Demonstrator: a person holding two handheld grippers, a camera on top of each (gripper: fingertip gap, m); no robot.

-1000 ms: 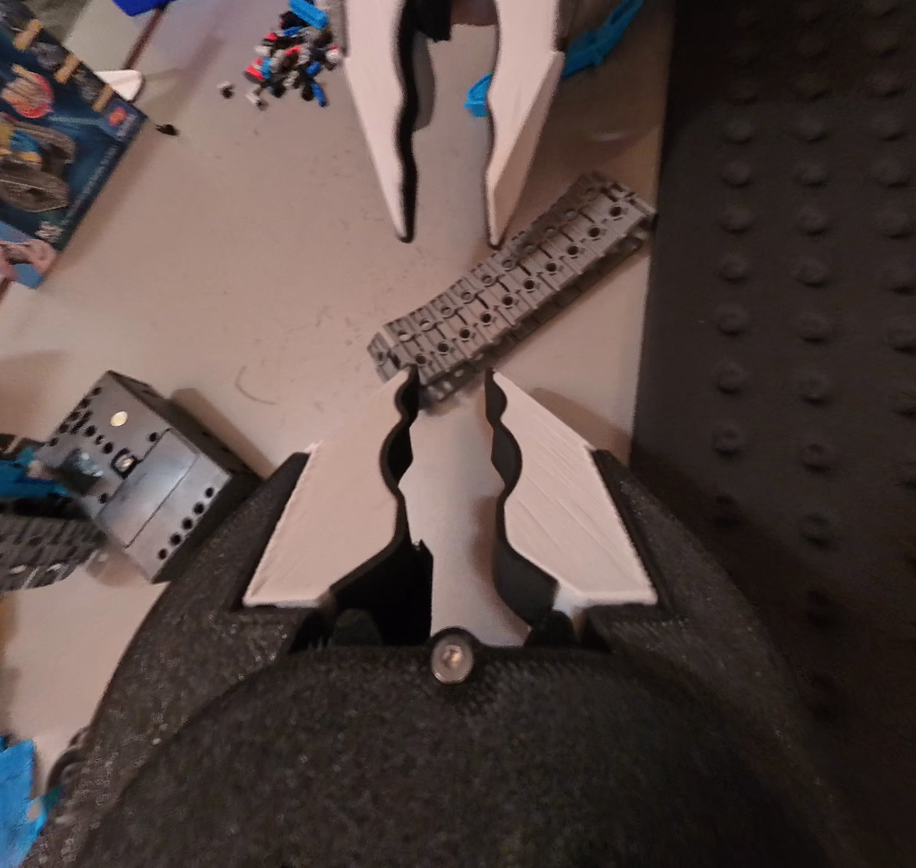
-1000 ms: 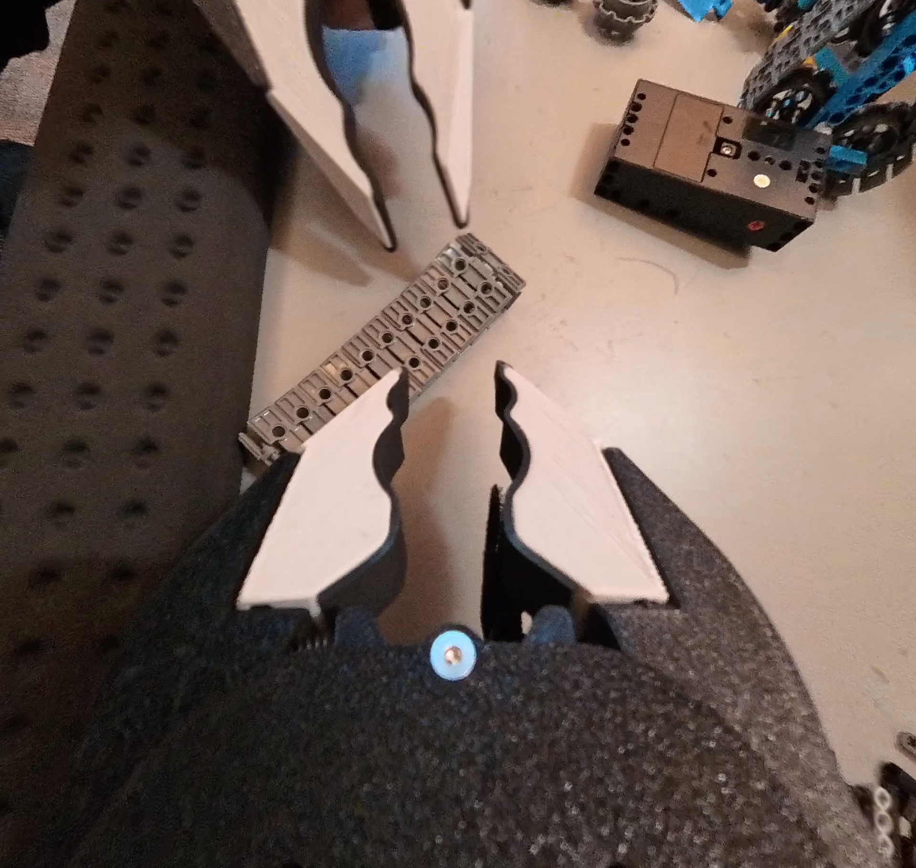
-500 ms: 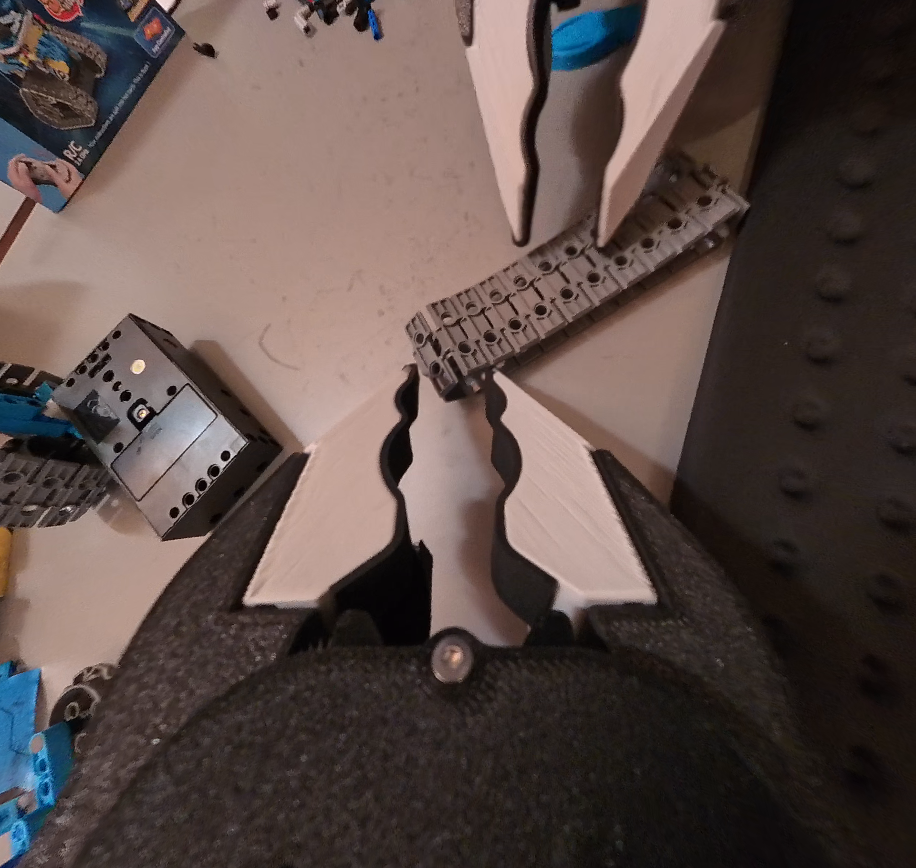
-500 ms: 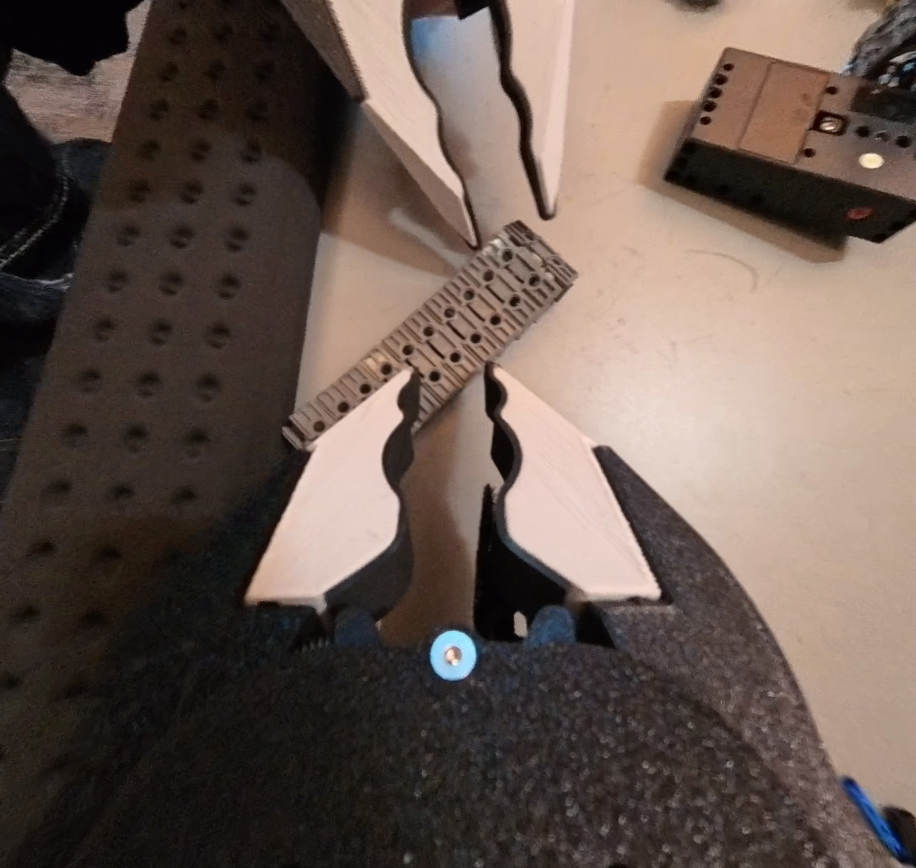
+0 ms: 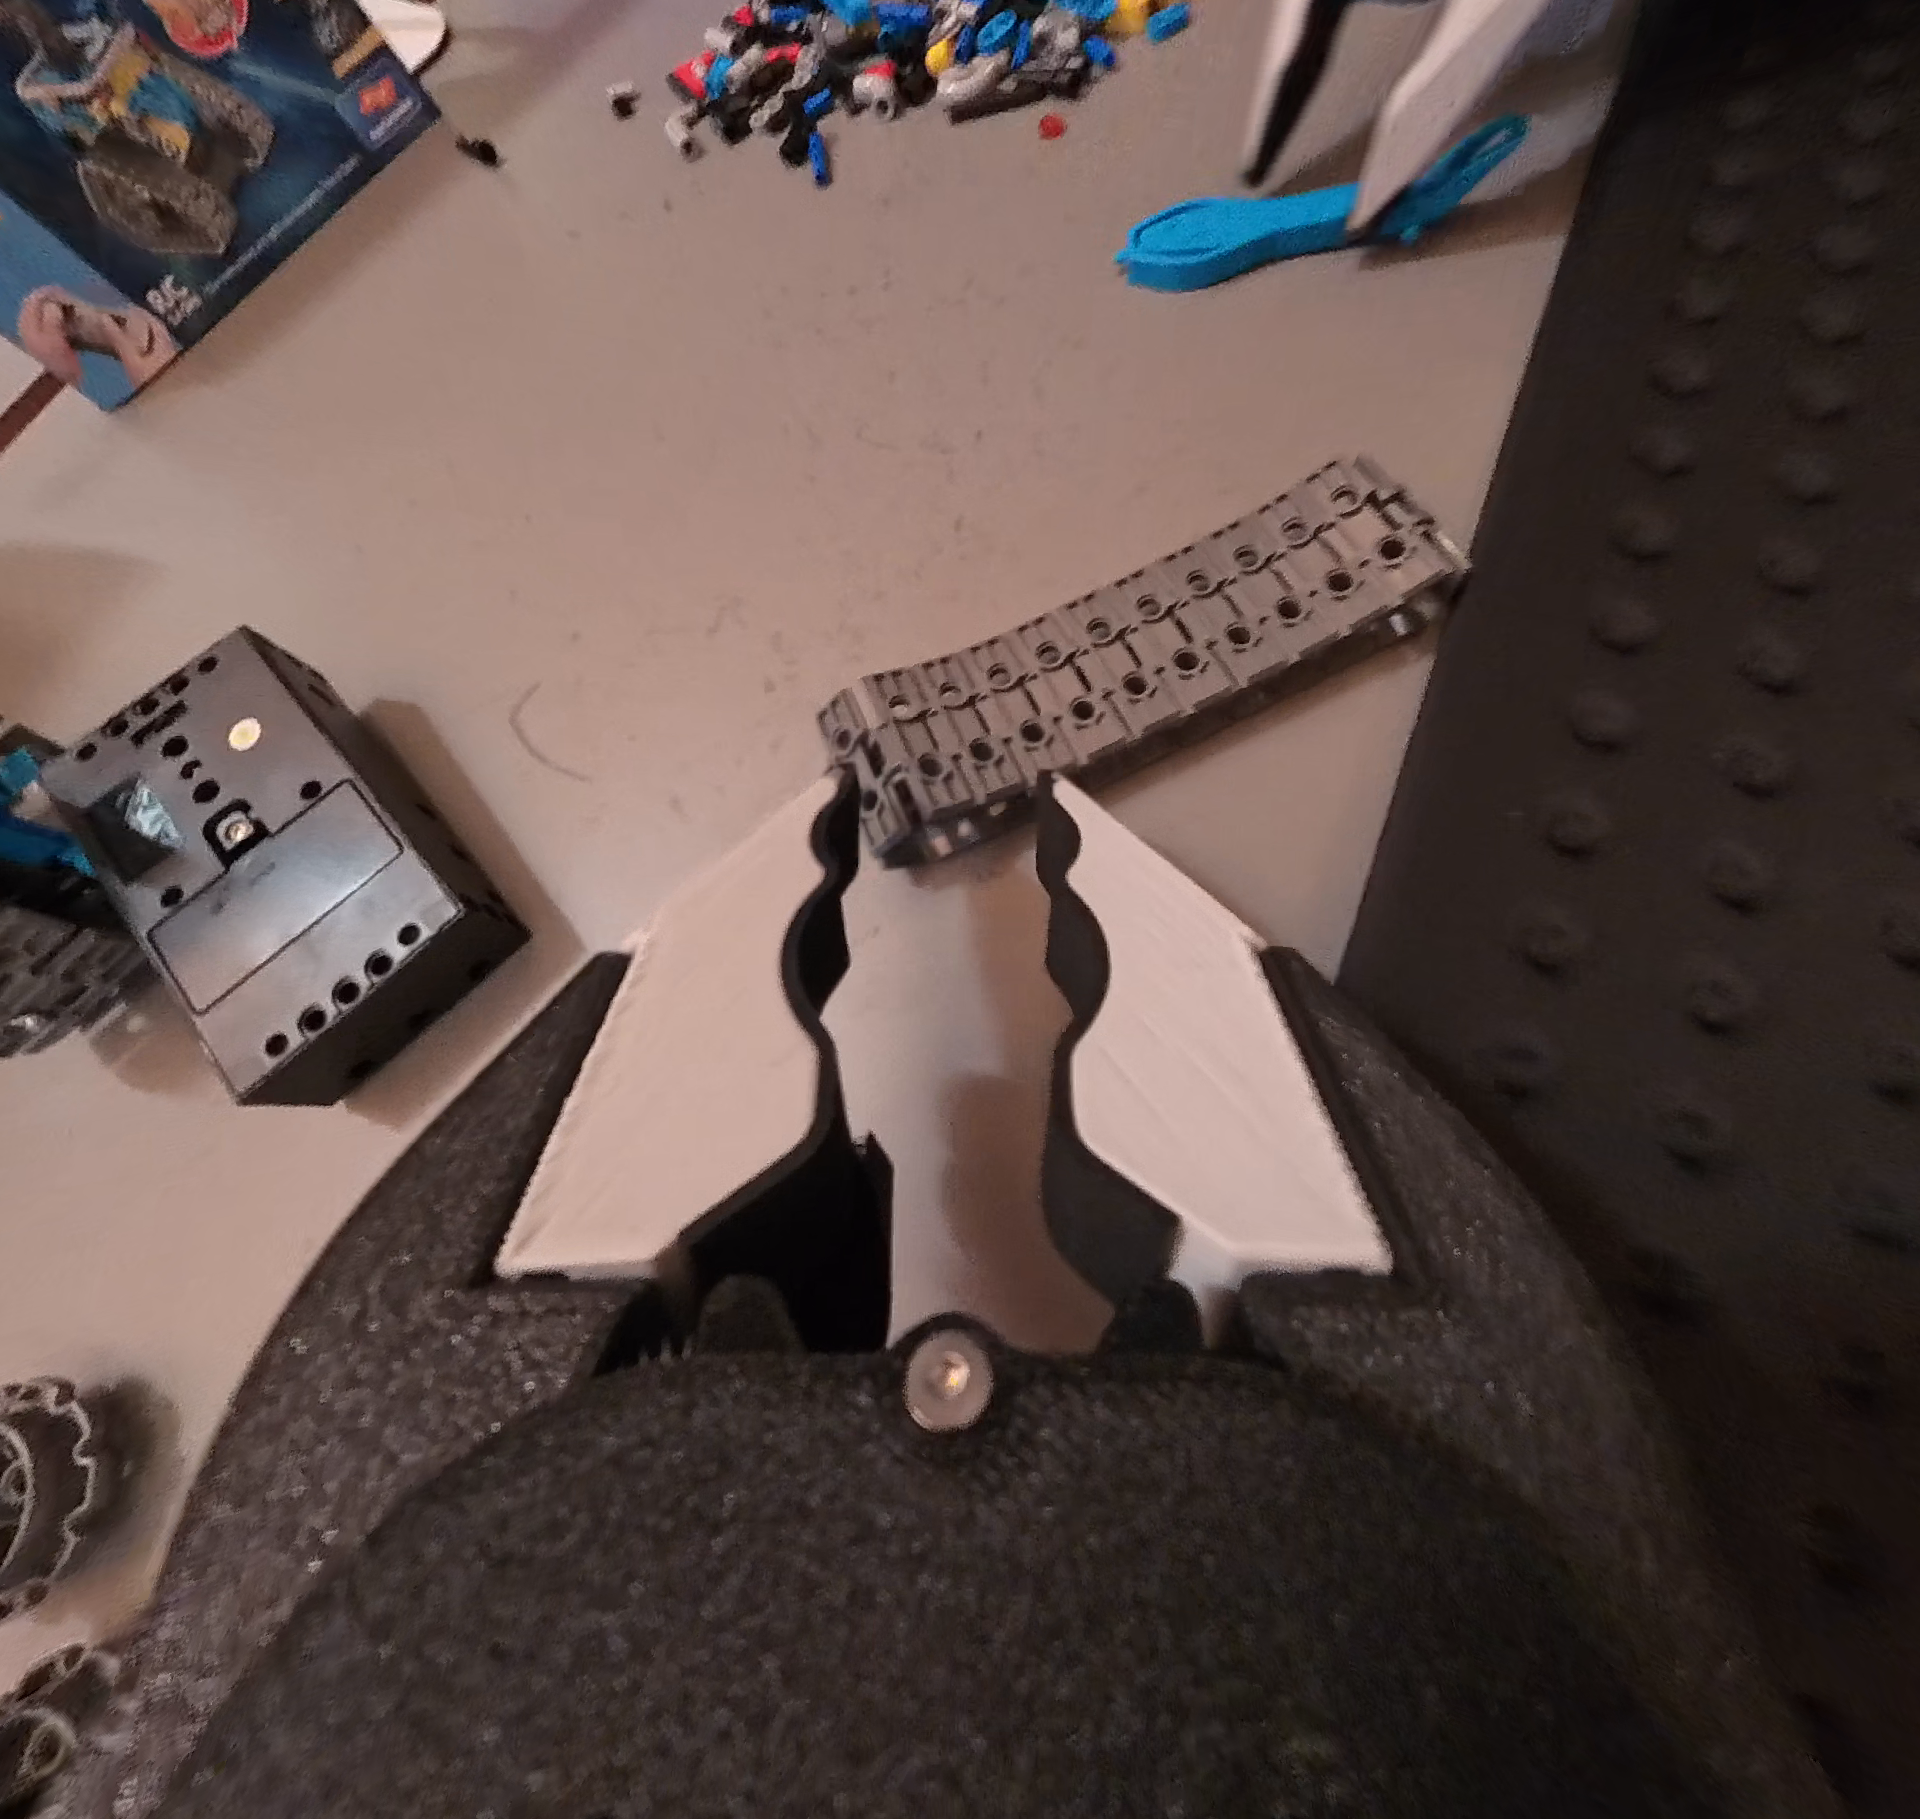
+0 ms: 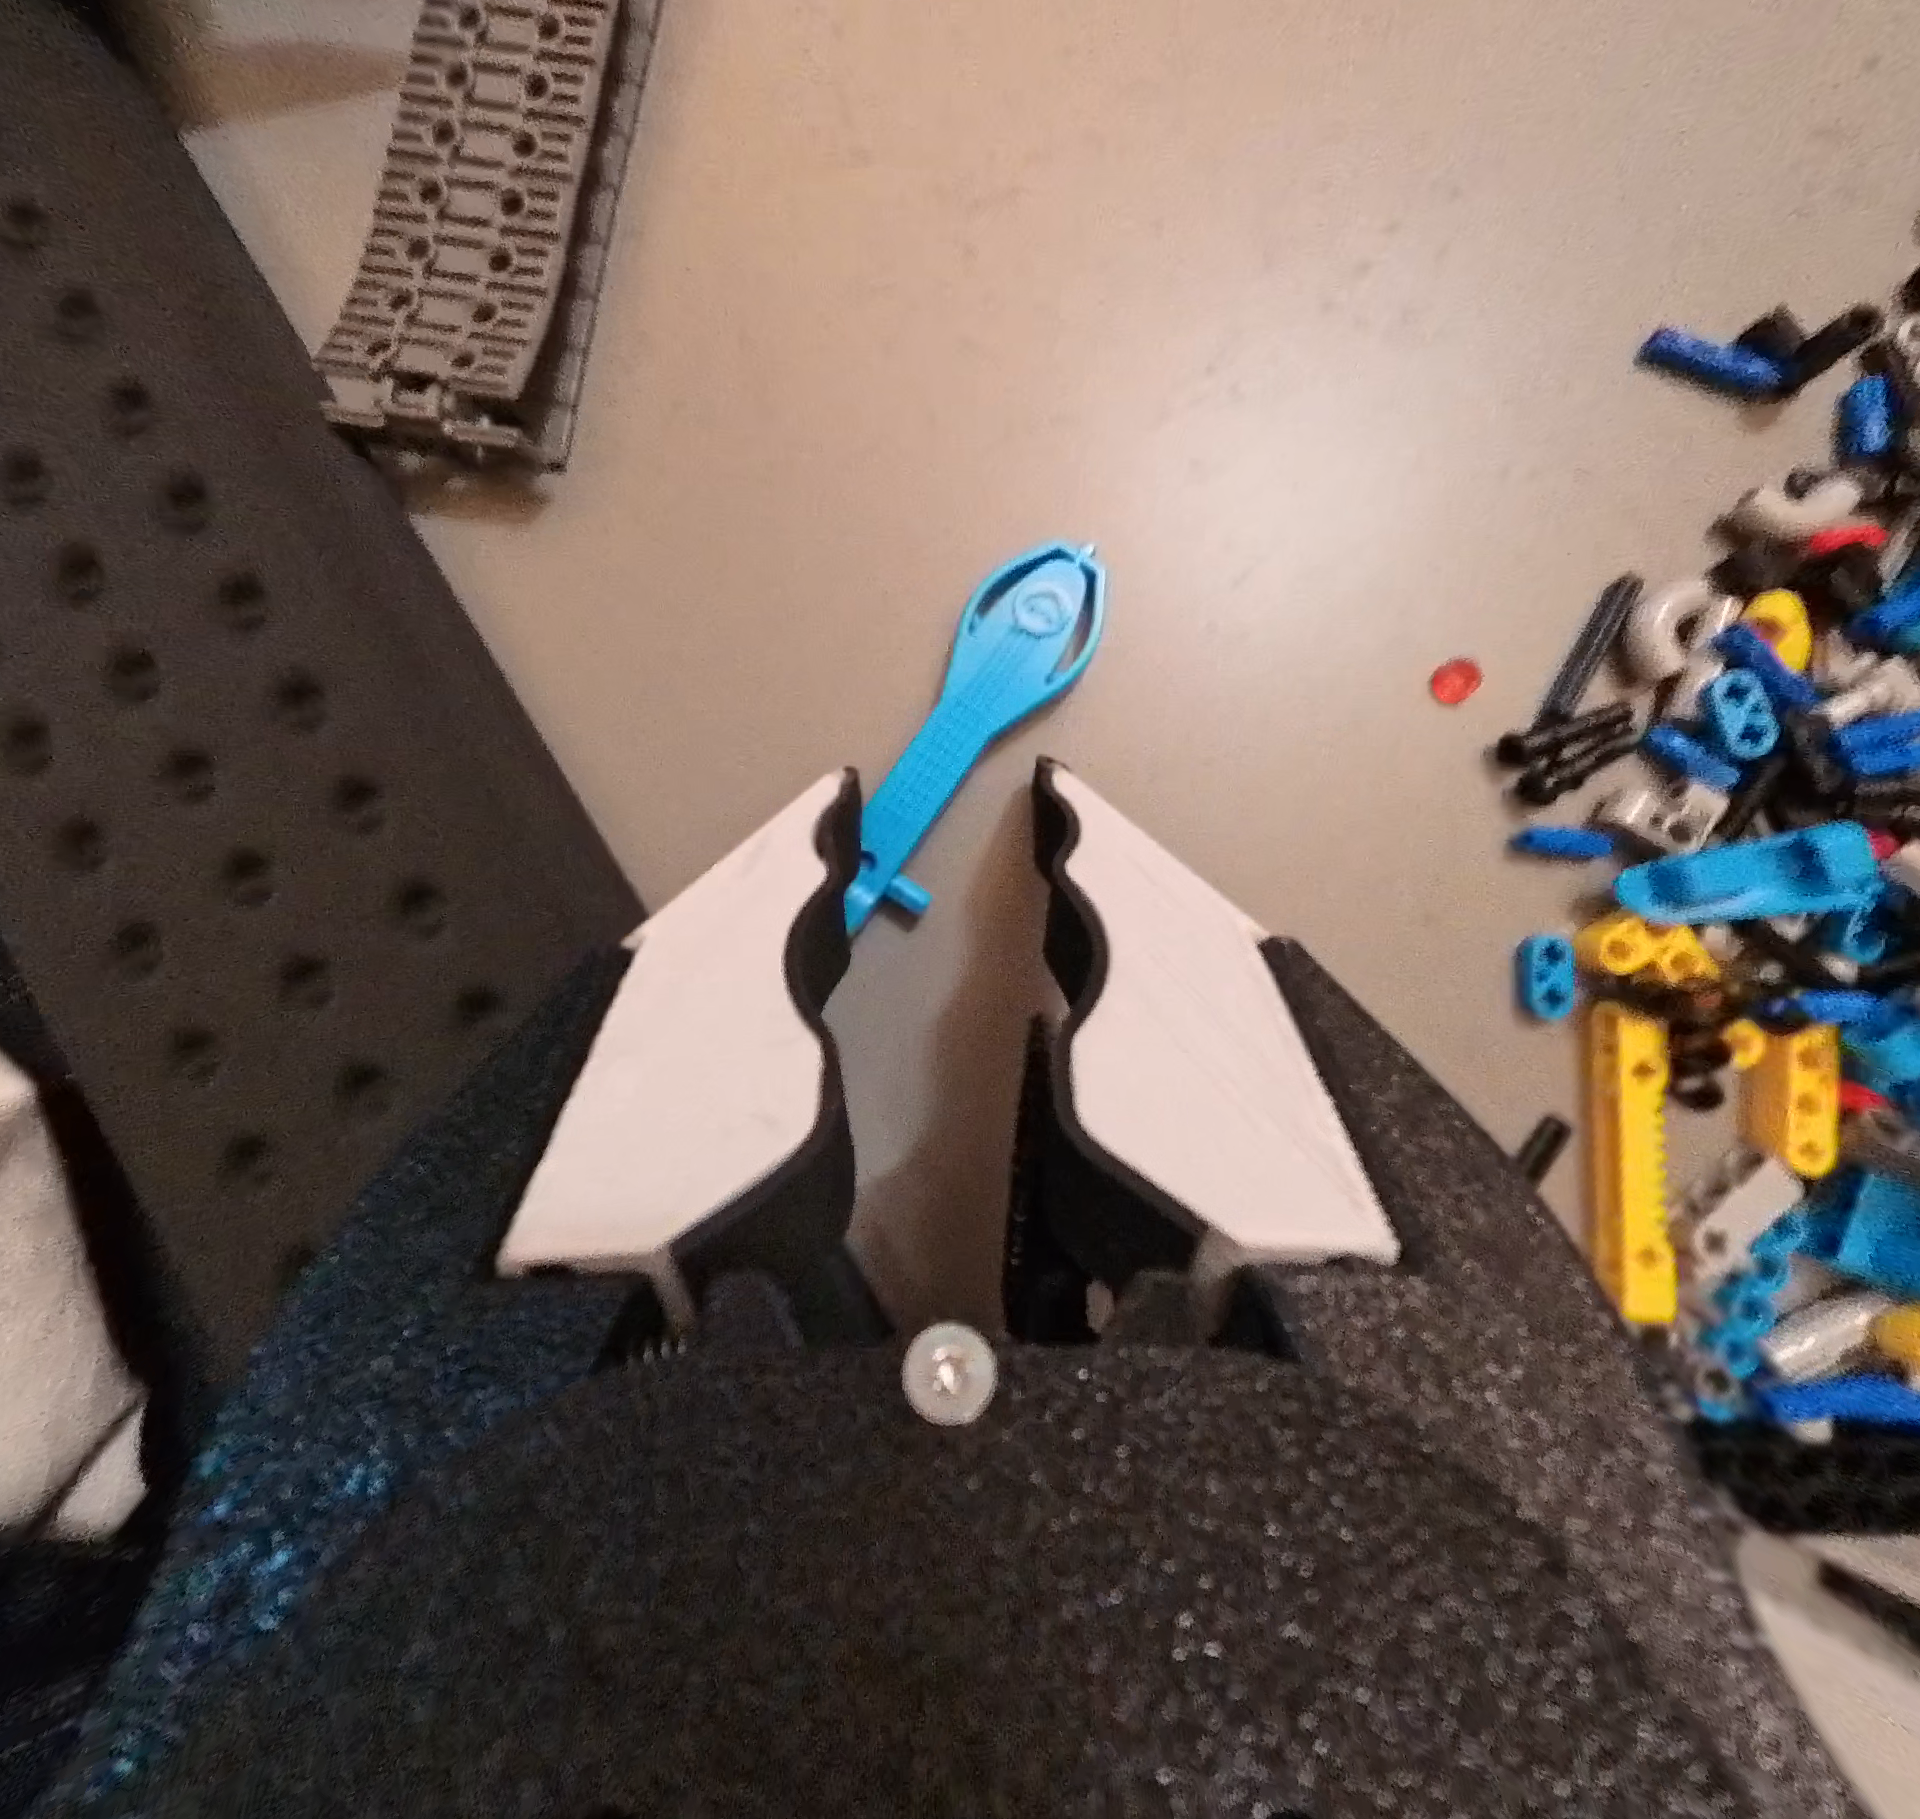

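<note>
Beige table [image 5: 727, 439], loose brick pile [image 5: 935, 24]

Left gripper [image 5: 943, 782]: fingers apart, nothing between them, tips at the near end of a grey track strip [image 5: 1143, 657] lying on the bench [image 5: 727, 439]. Black battery box [image 5: 281, 896] to the left. Right gripper [image 5: 1309, 195] beyond, over a blue tool [image 5: 1247, 231].
</note>
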